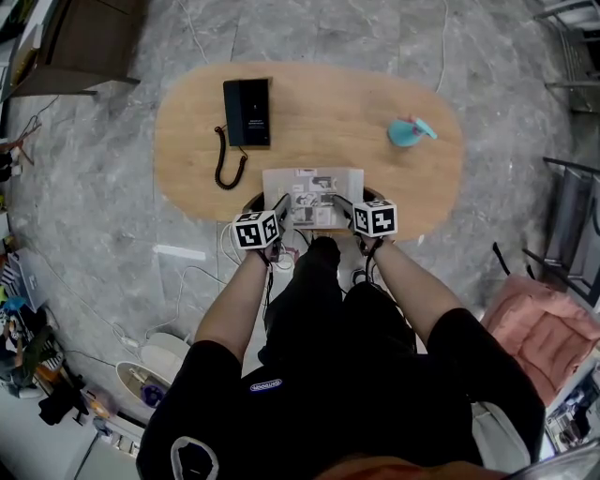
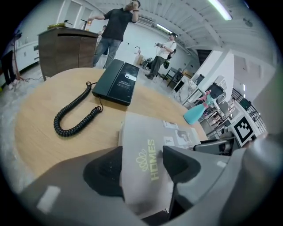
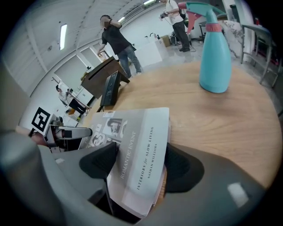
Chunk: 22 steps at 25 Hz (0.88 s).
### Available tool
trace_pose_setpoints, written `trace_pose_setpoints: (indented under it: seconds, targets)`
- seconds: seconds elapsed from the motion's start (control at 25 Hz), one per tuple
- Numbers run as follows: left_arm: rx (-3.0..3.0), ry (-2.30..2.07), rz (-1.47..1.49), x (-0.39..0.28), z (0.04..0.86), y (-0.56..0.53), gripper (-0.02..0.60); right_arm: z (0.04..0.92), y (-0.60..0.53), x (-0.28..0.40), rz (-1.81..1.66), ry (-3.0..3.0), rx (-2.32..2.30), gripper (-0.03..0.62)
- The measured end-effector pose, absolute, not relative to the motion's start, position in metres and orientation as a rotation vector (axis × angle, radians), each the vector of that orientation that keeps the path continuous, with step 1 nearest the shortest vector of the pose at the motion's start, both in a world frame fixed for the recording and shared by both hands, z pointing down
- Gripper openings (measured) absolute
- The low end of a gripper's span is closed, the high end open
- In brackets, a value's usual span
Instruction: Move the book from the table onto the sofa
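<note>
Table [image 1: 375,103] near edge; left gripper [image 1: 280,206], right gripper [image 1: 343,205] clamp book [image 1: 312,182] sides

Lab-like hall: strip lights [image 2: 219,9], grey marble floor [image 1: 84,187]

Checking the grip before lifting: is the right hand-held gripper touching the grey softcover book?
Touching. The right gripper view shows the right hand-held gripper with both jaws pressed on the grey softcover book.
</note>
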<state>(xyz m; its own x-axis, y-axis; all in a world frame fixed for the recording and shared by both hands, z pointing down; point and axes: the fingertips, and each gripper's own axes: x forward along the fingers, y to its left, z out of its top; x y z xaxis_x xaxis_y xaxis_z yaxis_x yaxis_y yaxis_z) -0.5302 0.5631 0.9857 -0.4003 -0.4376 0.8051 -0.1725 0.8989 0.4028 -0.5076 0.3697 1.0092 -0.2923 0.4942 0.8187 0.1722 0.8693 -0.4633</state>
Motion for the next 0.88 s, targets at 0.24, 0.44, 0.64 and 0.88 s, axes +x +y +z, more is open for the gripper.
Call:
trace_pose_setpoints:
  seconds: [0.24, 0.44, 0.64, 0.88]
  targets:
    - [0.462, -2.024, -0.305, -0.535, 0.950, 0.556, 0.282, 0.973, 0.362, -0.513, 0.346, -1.922, -0.485, 0.360]
    - [0.488, -2.035, -0.290, -0.538, 0.910, 0.547, 0.282, 0.934, 0.353, -0.516, 0.359, -1.956, -0.466, 0.362]
    - [0.540, -2.035, -0.274, -0.545, 0.868, 0.531, 0.269, 0.893, 0.337, -0.521, 0.358, -1.984, -0.452, 0.362]
    - [0.654, -2.025, -0.245, -0.566, 0.823, 0.502, 0.250, 0.848, 0.309, -0.528, 0.384, -2.033, -0.375, 0.362]
